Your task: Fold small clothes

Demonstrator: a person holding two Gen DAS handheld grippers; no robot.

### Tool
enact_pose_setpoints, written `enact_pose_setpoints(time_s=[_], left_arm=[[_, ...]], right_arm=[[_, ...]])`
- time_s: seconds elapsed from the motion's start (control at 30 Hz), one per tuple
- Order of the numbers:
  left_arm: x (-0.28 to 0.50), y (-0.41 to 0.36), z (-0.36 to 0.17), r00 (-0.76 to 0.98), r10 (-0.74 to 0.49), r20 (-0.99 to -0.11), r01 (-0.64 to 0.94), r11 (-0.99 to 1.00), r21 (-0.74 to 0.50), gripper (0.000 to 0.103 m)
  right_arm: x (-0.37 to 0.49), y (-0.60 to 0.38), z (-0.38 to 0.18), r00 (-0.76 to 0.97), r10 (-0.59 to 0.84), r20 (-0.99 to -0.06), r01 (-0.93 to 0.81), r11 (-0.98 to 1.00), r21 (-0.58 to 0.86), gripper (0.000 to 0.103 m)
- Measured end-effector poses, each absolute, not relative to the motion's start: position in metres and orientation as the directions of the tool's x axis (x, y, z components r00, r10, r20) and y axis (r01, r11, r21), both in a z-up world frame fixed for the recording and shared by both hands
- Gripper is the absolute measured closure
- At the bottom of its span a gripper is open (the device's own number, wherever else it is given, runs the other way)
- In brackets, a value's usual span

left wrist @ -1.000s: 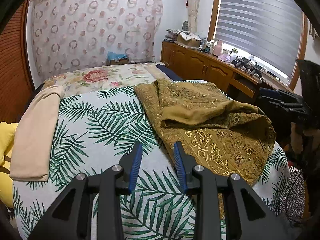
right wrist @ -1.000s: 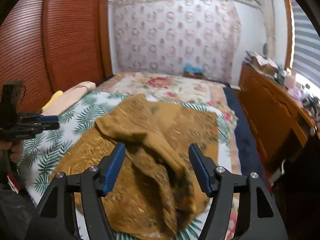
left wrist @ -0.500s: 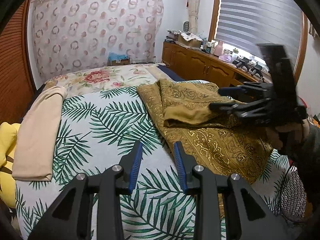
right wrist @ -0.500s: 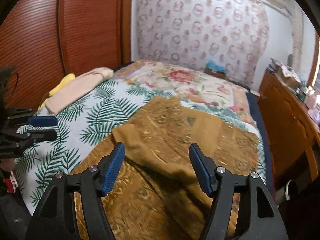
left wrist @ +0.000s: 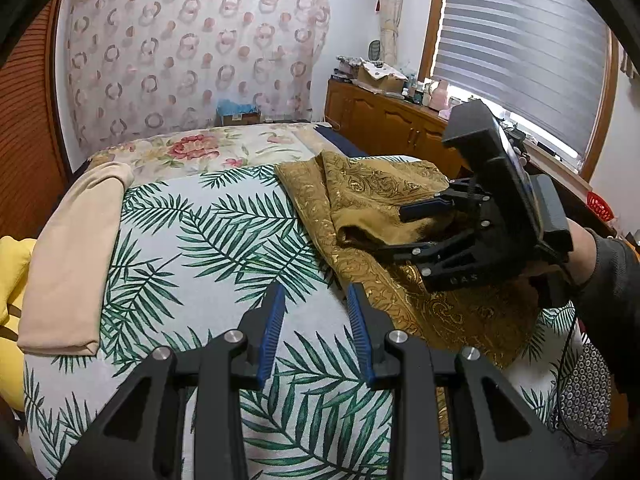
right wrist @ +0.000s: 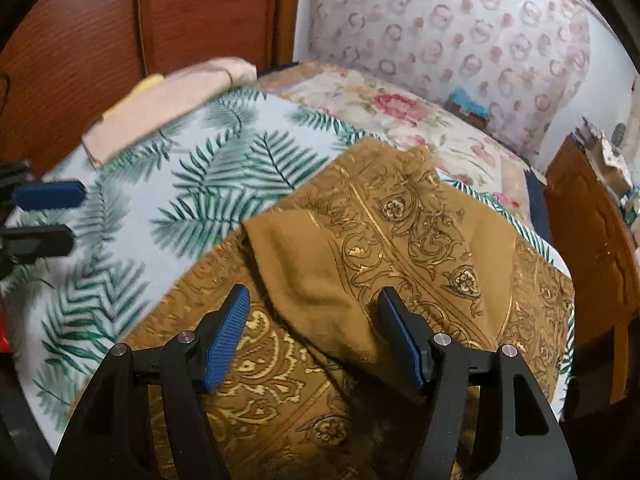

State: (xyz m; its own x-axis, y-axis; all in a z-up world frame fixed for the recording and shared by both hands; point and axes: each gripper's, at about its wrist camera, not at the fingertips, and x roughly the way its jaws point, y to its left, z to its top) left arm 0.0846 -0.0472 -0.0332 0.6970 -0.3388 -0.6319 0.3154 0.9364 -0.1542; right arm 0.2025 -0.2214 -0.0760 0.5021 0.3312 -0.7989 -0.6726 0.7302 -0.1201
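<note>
A mustard-gold patterned garment point(left wrist: 372, 200) lies rumpled on the right side of the palm-leaf bedspread point(left wrist: 208, 240); it also shows in the right wrist view point(right wrist: 400, 240). My right gripper point(right wrist: 314, 334) is open, its blue pads on either side of a plain folded flap of the garment; it shows in the left wrist view point(left wrist: 412, 230) low over the cloth. My left gripper point(left wrist: 314, 332) is open and empty above the bedspread, just left of the garment's edge; it shows at the left edge of the right wrist view point(right wrist: 44, 216).
A folded beige cloth point(left wrist: 72, 256) lies along the bed's left side, with a yellow item point(left wrist: 12, 288) beside it. A wooden cabinet point(left wrist: 388, 120) with clutter stands right of the bed under the window. A wooden wardrobe point(right wrist: 120, 32) is at the left.
My right gripper has come down and forward onto the garment, now straddling its folded flap. My left gripper has stayed nearly still over the bedspread.
</note>
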Motion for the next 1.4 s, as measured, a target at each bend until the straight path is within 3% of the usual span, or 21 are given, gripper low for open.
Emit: enact_pose_setpoints(time_s=[0.07, 0.1, 0.13, 0.2, 0.3, 0.6, 0.83, 1.03, 1.13, 1.17, 1.2, 1.27, 1.4], left_arm=[[0.086, -0.049, -0.036, 0.692, -0.339, -0.637, 0.316, 0.936, -0.155, 0.072], [0.086, -0.049, -0.037, 0.691, -0.34, -0.638, 0.317, 0.936, -0.156, 0.072], [0.086, -0.05, -0.038, 0.689, -0.34, -0.64, 0.317, 0.936, -0.155, 0.072], [0.085, -0.051, -0.038, 0.688, -0.342, -0.641, 0.32, 0.935, -0.155, 0.072], [0.086, -0.052, -0.039, 0.687, -0.343, -0.641, 0.321, 0.934, -0.155, 0.072], [0.088, -0.059, -0.043, 0.673, -0.355, -0.65, 0.33, 0.929, -0.165, 0.072], [0.088, -0.062, -0.045, 0.668, -0.355, -0.654, 0.34, 0.927, -0.157, 0.072], [0.093, -0.06, -0.046, 0.664, -0.358, -0.656, 0.333, 0.928, -0.169, 0.072], [0.097, -0.061, -0.049, 0.636, -0.393, -0.664, 0.35, 0.914, -0.205, 0.072], [0.099, -0.062, -0.049, 0.631, -0.394, -0.668, 0.351, 0.913, -0.207, 0.072], [0.1, -0.063, -0.05, 0.628, -0.392, -0.672, 0.353, 0.913, -0.204, 0.069], [0.101, -0.067, -0.051, 0.62, -0.399, -0.676, 0.359, 0.91, -0.209, 0.062], [0.103, -0.076, -0.051, 0.61, -0.4, -0.683, 0.372, 0.907, -0.199, 0.058]], right_arm=[[0.207, -0.221, -0.081, 0.509, 0.295, -0.809, -0.664, 0.732, -0.151, 0.039], [0.209, -0.223, -0.083, 0.51, 0.281, -0.813, -0.658, 0.736, -0.158, 0.053], [0.213, -0.226, -0.084, 0.497, 0.288, -0.819, -0.662, 0.736, -0.143, 0.059], [0.214, -0.231, -0.084, 0.484, 0.305, -0.82, -0.671, 0.731, -0.124, 0.094], [0.214, -0.241, -0.07, 0.531, 0.288, -0.797, -0.653, 0.738, -0.168, 0.096], [0.259, -0.306, -0.012, 0.664, 0.231, -0.711, -0.488, 0.854, -0.178, 0.097], [0.328, -0.358, -0.024, 0.695, -0.042, -0.718, -0.242, 0.926, -0.289, 0.096], [0.318, -0.377, -0.019, 0.685, 0.014, -0.728, -0.232, 0.952, -0.201, 0.082], [0.301, -0.375, -0.017, 0.685, 0.073, -0.725, -0.272, 0.948, -0.162, 0.061], [0.293, -0.374, -0.017, 0.687, 0.082, -0.722, -0.278, 0.948, -0.157, 0.049], [0.285, -0.371, -0.018, 0.689, 0.103, -0.718, -0.292, 0.945, -0.145, 0.045], [0.273, -0.372, -0.023, 0.679, 0.13, -0.722, -0.311, 0.942, -0.123, 0.045], [0.248, -0.37, -0.039, 0.641, 0.16, -0.751, -0.351, 0.931, -0.102, 0.045]])
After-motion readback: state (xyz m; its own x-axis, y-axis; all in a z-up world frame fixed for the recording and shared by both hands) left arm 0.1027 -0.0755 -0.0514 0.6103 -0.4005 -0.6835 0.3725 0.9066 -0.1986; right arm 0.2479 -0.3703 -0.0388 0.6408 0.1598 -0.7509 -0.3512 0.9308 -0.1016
